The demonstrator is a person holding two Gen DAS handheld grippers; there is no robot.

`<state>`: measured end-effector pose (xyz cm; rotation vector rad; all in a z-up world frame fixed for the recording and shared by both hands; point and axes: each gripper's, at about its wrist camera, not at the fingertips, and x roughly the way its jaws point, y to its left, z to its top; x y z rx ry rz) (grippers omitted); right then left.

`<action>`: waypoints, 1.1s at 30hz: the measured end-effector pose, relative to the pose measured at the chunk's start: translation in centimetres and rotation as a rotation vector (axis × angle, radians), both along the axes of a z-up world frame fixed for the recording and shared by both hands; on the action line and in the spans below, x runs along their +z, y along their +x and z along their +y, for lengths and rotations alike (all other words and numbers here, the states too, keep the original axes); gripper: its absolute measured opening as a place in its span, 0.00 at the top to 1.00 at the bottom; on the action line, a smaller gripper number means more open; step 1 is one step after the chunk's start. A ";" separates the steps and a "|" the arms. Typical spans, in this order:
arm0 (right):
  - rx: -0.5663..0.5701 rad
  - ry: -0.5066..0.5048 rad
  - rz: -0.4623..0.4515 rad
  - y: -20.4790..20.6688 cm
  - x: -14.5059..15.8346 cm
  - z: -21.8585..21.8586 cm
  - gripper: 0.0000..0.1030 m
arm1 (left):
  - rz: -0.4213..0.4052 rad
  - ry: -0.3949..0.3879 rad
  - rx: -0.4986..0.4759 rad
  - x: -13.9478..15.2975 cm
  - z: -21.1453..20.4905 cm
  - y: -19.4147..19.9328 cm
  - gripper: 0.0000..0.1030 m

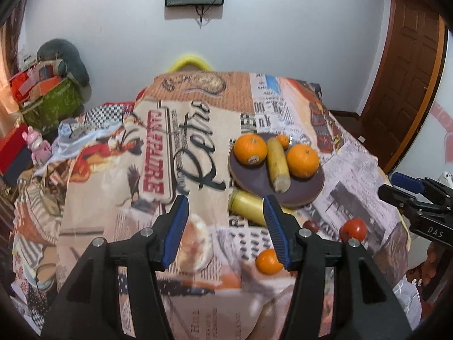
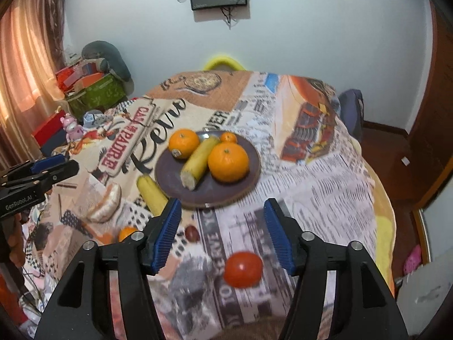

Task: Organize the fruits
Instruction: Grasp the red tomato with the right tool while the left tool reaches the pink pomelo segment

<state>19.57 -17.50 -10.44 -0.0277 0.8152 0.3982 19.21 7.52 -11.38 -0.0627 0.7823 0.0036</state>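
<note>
A dark round plate (image 1: 254, 184) (image 2: 170, 175) on the printed tablecloth carries two big oranges (image 1: 250, 148) (image 2: 228, 162), one small orange (image 2: 228, 137) and a banana (image 1: 278, 167) (image 2: 199, 161). A second banana (image 1: 246, 205) (image 2: 151, 191) lies beside the plate's near left rim. Loose on the cloth are a small orange (image 1: 269, 260) (image 2: 127, 233), a dark red fruit (image 1: 311, 225) (image 2: 192, 233) and a red tomato (image 1: 353, 229) (image 2: 243, 269). My left gripper (image 1: 225, 201) hovers open and empty left of the plate. My right gripper (image 2: 222, 202) is open above the tomato, holding nothing.
A yellow chair back (image 1: 189, 61) rises behind the table's far edge. Boxes and bags (image 1: 48, 96) and a pink toy (image 1: 38, 144) crowd the left side. A brown door (image 1: 405, 85) stands at the right. The cloth drops off at the table's right edge (image 2: 379, 198).
</note>
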 end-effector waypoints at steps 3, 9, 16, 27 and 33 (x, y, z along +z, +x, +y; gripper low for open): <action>-0.021 -0.001 0.039 -0.3 -1.2 -0.6 0.44 | 0.034 0.006 0.008 -1.4 0.5 -0.2 0.46; -0.053 -0.024 0.113 0.0 -4.2 -1.1 0.44 | 0.119 -0.010 0.034 -4.8 1.9 0.1 0.39; -0.065 -0.012 0.204 0.6 -7.3 -1.3 0.44 | 0.212 -0.023 0.054 -8.5 3.2 1.1 0.39; -0.058 0.003 0.286 0.7 -10.0 -1.0 0.44 | 0.237 -0.009 0.083 -10.4 3.8 3.5 0.35; -0.065 0.013 0.280 0.8 -10.0 -1.5 0.56 | 0.237 -0.047 0.087 -11.2 4.5 4.5 0.35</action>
